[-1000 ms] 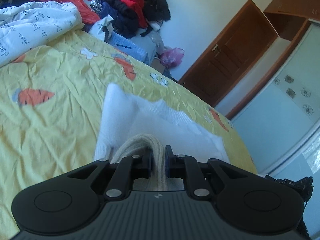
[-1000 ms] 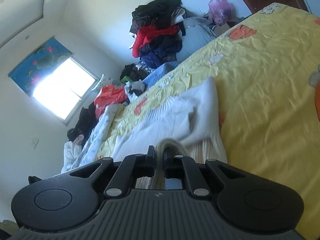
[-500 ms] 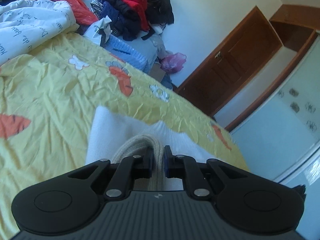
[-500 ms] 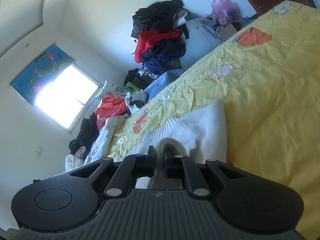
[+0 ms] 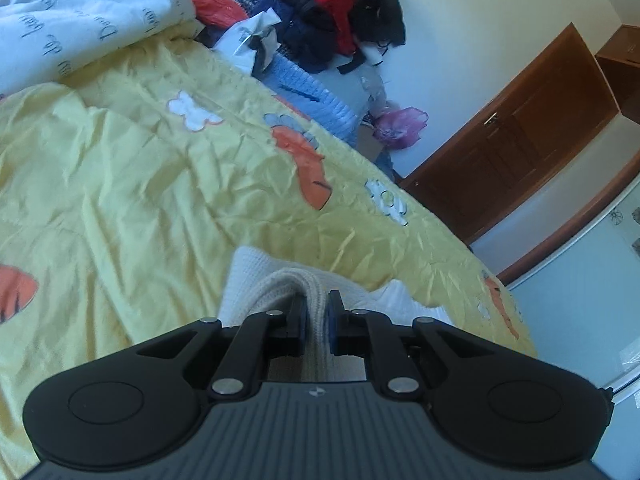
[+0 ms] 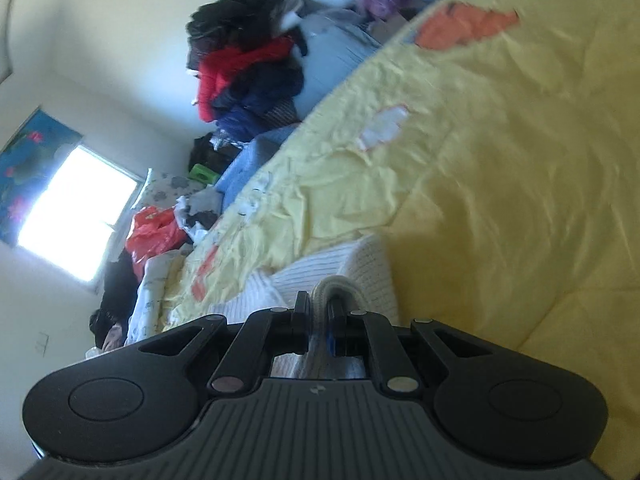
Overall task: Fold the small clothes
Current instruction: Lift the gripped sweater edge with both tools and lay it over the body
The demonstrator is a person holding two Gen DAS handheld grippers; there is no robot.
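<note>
Sweater [image 5: 256, 280], cream knit, lay bunched on the yellow bedspread [image 5: 140, 184], its ribbed edge pinched by the left hand-held gripper [image 5: 317, 322] and right hand-held gripper [image 6: 318, 320], long axis unclear, clothes pile [image 5: 320, 12] beyond.

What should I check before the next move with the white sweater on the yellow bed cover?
1. Left gripper shut on the sweater ribbed edge: ok.
2. Right gripper shut on the sweater edge: ok.
3. Bed cover ahead of the sweater free of other clothes: ok; the clothes pile lies beyond the bed.
4. Sweater lies flat under the fold: cannot tell, the grippers hide most of it.
5. Both held edges level with each other: cannot tell, neither view shows both grippers.
</note>
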